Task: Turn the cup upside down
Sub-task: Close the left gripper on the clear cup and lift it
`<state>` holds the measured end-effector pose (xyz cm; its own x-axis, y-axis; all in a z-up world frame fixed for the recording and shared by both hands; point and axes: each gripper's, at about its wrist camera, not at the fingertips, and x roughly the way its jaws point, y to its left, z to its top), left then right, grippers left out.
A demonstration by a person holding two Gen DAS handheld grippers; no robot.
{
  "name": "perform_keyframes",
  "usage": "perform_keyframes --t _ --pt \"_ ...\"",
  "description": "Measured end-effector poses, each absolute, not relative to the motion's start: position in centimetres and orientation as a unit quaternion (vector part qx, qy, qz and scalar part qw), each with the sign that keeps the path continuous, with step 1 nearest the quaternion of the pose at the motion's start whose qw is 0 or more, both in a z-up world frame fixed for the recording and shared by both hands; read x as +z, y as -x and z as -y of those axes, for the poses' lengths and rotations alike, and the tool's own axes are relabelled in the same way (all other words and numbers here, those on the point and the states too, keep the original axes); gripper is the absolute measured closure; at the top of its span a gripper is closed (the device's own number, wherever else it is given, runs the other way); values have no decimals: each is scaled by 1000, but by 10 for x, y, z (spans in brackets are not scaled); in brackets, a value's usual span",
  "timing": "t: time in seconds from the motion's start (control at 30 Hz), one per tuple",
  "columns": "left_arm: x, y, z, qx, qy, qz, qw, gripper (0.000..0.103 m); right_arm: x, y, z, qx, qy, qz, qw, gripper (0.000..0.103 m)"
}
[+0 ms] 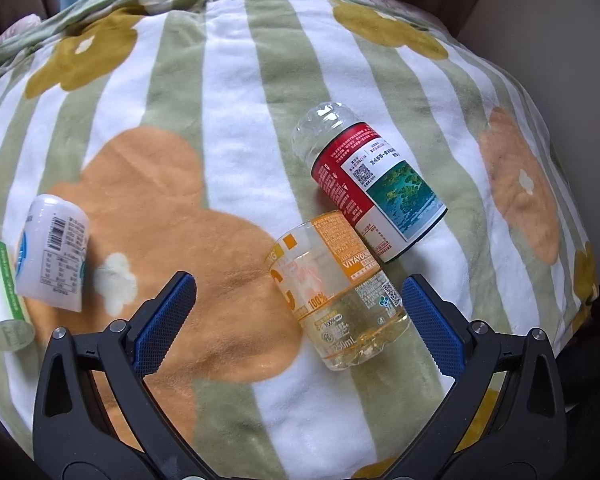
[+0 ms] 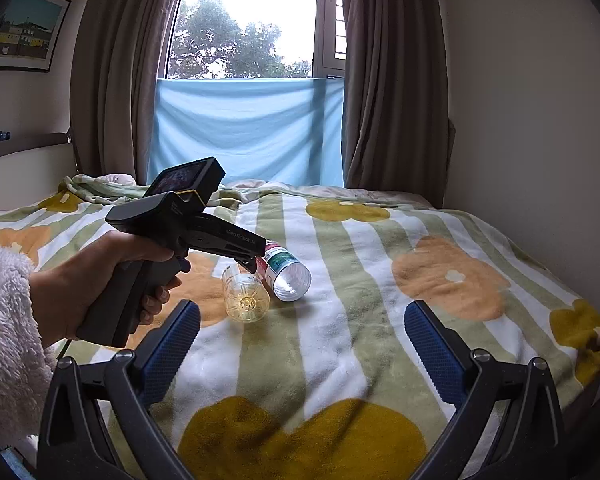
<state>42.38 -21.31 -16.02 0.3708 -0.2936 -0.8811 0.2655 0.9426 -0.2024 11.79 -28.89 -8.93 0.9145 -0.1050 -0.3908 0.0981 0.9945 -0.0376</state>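
Note:
Several cut-bottle cups lie on their sides on a striped flowered blanket [image 1: 236, 92]. A clear orange-labelled cup [image 1: 336, 296] lies just ahead of my open left gripper [image 1: 298, 298], close to its right finger. A red-labelled cup [image 1: 374, 184] lies touching it, farther back. A white cup [image 1: 52, 252] and a green-labelled one [image 1: 0, 288] lie at the left. In the right wrist view my right gripper [image 2: 302, 330] is open and empty, well short of the orange cup [image 2: 246, 294] and red cup [image 2: 286, 270]. The hand-held left gripper body [image 2: 176, 220] hovers over them.
The blanket [image 2: 340, 320] covers a bed that ends at a wall on the right. A window with brown curtains [image 2: 384, 80] and a blue cloth [image 2: 248, 128] stands behind the bed. A headboard [image 2: 24, 164] is at the left.

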Motion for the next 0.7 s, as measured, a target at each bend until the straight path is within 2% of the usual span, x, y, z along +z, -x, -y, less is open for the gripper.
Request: perform_keyframes --t 0.33,0.4,0.5,0.7 --pt "-195 -450 240 -168 32 -589 790 1 -95 -127 312 -45 -55 -215 974 1" --pt "-197 -453 245 -174 37 -595 784 7 -95 -126 313 -45 -61 -218 973 1" --pt "-199 -455 250 -188 55 -607 770 23 -96 -126 316 -44 -70 -219 972 1" --pt "-199 -455 254 -181 52 -613 767 26 -97 -127 321 -41 -84 -221 971 1"
